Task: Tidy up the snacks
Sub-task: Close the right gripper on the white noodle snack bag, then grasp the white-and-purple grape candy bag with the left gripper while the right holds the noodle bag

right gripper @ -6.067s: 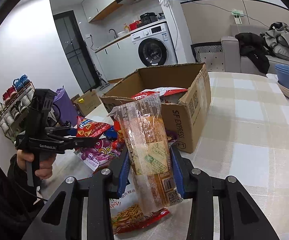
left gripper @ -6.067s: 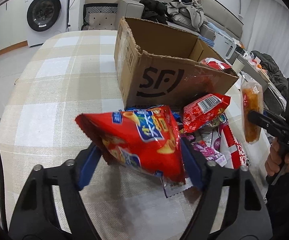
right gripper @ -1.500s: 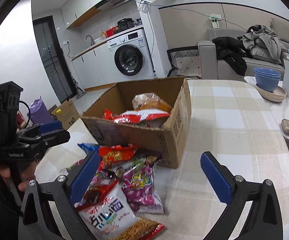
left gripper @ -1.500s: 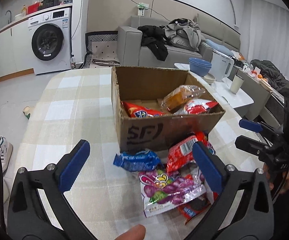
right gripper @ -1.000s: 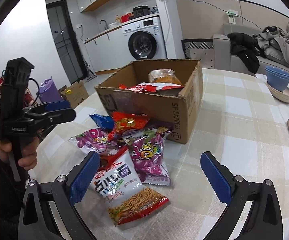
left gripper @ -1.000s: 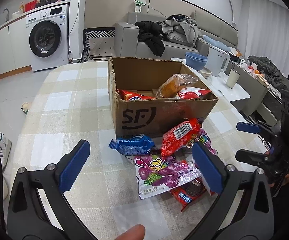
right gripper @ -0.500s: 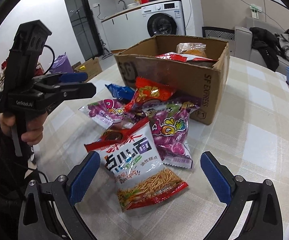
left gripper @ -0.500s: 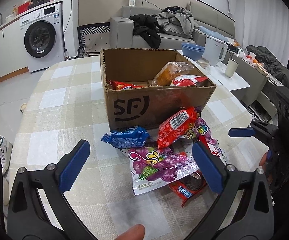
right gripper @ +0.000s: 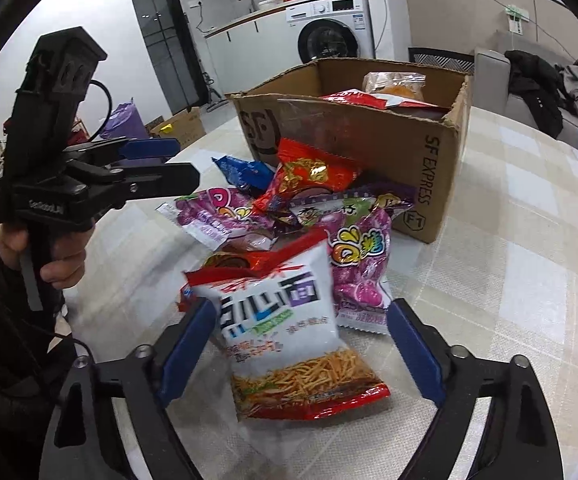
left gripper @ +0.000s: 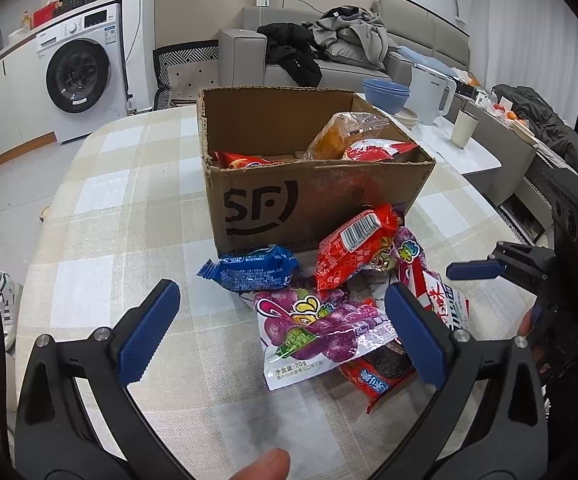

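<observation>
Right gripper (right gripper: 297,344) nearest, pointing down at the heap; jaws apart and have just been closing, the white noodle-snack bag (right gripper: 285,328) between them; left pad at the bag's edge, right pad clear of it, so no grip yet

Left gripper (left gripper: 277,332) hangs over the same heap from the other side, jaws wide open, nothing held; below it the purple candy bag (left gripper: 317,328), partly covering a red cookie packet (left gripper: 381,376)

Further on: blue packet (left gripper: 253,268) and red barcode packet (left gripper: 353,252) just in front of the box, the red one overlapping its neighbours; a second purple bag (right gripper: 361,256) beside the noodle bag

Cardboard box (left gripper: 317,196) stands behind the heap on the checked tablecloth (left gripper: 101,220); already inside: a bread pack (left gripper: 345,132) and red packets; five or six loose, so roughly the first part done

Risks, as judged:
- noodle bag is puffy and slick; closing low on its side may squeeze it out forwards
- its top corner lies on the red cookie packet and against the second purple bag; a lift could drag those along
- hard squeeze may crush the contents
- both grippers over one small heap; they could knock each other
</observation>
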`<state>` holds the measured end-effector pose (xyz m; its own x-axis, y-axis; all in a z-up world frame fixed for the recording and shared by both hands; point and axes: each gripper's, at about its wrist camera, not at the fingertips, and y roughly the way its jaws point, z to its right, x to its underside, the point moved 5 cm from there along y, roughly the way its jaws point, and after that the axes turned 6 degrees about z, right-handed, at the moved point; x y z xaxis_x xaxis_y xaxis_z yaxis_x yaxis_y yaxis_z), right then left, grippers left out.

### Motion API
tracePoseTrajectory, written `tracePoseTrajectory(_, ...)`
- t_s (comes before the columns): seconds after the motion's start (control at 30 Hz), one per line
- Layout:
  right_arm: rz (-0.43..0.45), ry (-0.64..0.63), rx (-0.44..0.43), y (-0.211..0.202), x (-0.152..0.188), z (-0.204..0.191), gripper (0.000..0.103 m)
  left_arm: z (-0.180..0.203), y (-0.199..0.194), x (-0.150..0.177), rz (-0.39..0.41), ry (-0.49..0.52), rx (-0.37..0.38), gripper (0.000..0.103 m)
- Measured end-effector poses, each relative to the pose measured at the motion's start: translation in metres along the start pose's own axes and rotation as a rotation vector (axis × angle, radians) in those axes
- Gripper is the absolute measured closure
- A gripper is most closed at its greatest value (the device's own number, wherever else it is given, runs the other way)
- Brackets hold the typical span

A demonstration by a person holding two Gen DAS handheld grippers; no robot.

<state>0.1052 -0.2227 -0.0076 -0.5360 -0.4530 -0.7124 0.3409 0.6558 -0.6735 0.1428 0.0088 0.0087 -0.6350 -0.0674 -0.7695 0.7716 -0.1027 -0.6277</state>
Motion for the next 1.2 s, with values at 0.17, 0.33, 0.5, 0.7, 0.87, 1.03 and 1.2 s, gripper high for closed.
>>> tracePoseTrajectory(0.17, -0.033, -0.01, -0.045, 0.007, 0.007, -0.005, 0.02, 0.0, 0.002, 0.001, -0.005, 0.002, -0.002, 0.001)
tracePoseTrajectory(0.33, -0.057, -0.009, -0.039, 0.021, 0.011, -0.007, 0.033, -0.001, 0.005, 0.003, -0.011, 0.002, -0.005, 0.001)
tracePoseTrajectory(0.5, -0.004, -0.03, -0.035, 0.014, 0.006, -0.009, 0.049, -0.003, 0.007, 0.004, -0.015, -0.004, -0.004, 0.001)
tracePoseTrajectory(0.7, 0.08, -0.023, -0.013, -0.002, -0.003, -0.006, 0.049, -0.004, 0.011, 0.007, -0.03, -0.022, 0.017, 0.001)
tracePoseTrajectory(0.87, 0.122, -0.002, 0.028, -0.011, -0.01, 0.0, 0.049, 0.003, 0.02, 0.012, -0.063, -0.037, 0.042, 0.001)
tracePoseTrajectory(1.03, 0.159, 0.009, 0.035, -0.022, -0.016, 0.005, 0.049, 0.019, 0.033, 0.019, -0.098, -0.024, 0.058, 0.001)
tracePoseTrajectory(1.2, 0.174, 0.021, 0.035, -0.026, -0.017, 0.009, 0.049, 0.031, 0.046, 0.025, -0.124, 0.014, 0.034, 0.001)
